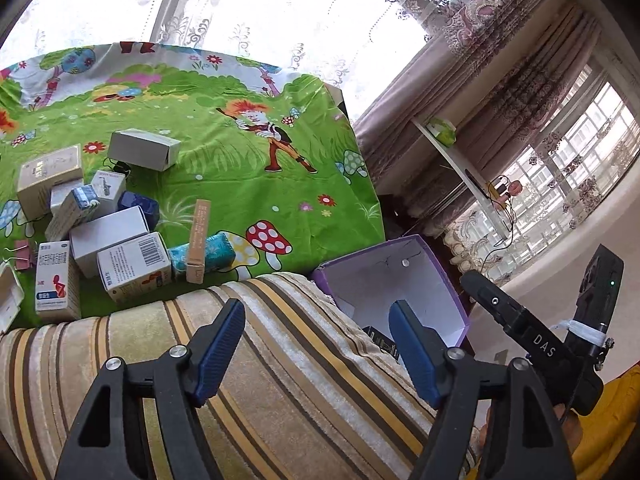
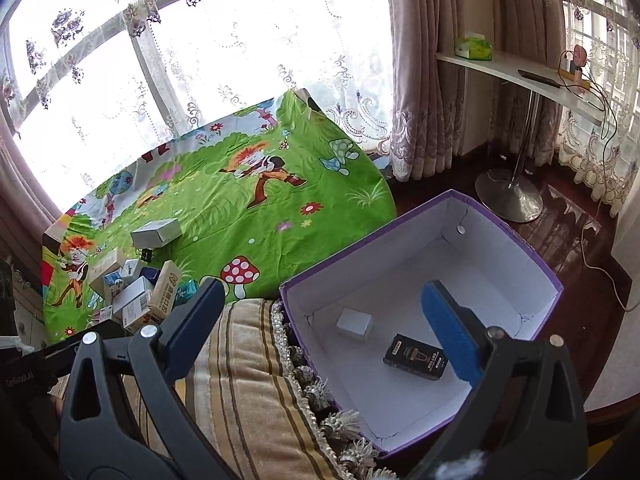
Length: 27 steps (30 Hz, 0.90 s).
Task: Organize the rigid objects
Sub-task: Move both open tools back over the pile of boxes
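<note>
A pile of small cardboard boxes (image 1: 92,224) lies on the green cartoon cloth (image 1: 240,184) at the left; it also shows in the right wrist view (image 2: 136,292). A purple box with a white inside (image 2: 500,264) stands to the right of the striped cushion (image 2: 248,380). In it lie a black box (image 2: 416,357) and a small white box (image 2: 354,324). My left gripper (image 1: 318,322) is open and empty above the cushion. My right gripper (image 2: 324,304) is open and empty above the purple box's near left corner.
A single white box (image 1: 144,149) lies apart from the pile on the cloth. A pink binder clip (image 1: 25,254) lies at the far left. A white shelf (image 2: 520,76) with a tissue pack (image 2: 473,48) and a round stand base (image 2: 508,196) are at the right, by curtained windows.
</note>
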### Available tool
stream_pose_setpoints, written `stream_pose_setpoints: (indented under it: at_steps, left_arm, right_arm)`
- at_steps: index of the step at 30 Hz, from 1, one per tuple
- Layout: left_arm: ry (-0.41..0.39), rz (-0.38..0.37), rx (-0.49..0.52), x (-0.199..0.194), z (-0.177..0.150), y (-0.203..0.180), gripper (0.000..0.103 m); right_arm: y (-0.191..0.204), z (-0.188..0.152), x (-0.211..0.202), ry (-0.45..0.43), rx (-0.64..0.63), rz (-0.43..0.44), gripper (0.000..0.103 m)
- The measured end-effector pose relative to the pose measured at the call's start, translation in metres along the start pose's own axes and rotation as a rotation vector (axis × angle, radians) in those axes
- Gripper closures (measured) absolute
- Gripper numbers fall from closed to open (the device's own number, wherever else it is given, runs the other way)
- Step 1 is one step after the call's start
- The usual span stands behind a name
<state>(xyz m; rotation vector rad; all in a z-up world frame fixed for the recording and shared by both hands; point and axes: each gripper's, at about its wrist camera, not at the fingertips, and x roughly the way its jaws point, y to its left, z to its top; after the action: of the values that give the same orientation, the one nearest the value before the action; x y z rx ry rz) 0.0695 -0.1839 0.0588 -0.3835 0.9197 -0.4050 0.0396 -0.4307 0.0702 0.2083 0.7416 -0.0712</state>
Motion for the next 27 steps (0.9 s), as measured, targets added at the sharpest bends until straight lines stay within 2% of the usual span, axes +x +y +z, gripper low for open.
stream_pose_setpoints:
  at_steps: [4, 10, 17, 27]
  left_arm:
    - [-0.045, 0.042, -0.042, -0.018, 0.000, 0.031, 0.028]
    - [-0.040, 0.099, -0.140, -0.047, -0.003, 0.085, 0.028]
    - [-0.050, 0.146, -0.238, -0.073, -0.012, 0.138, 0.028]
    - [-0.054, 0.199, -0.295, -0.095, -0.019, 0.189, 0.028]
  right_arm:
    - [0.007, -0.002, 0.001, 0.005, -0.012, 0.029, 0.003]
    - [0.022, -0.005, 0.008, 0.050, -0.038, 0.123, 0.003]
    - [0.044, -0.010, 0.017, 0.094, -0.083, 0.160, 0.003]
    - [0.073, -0.010, 0.036, 0.162, -0.135, 0.162, 0.003]
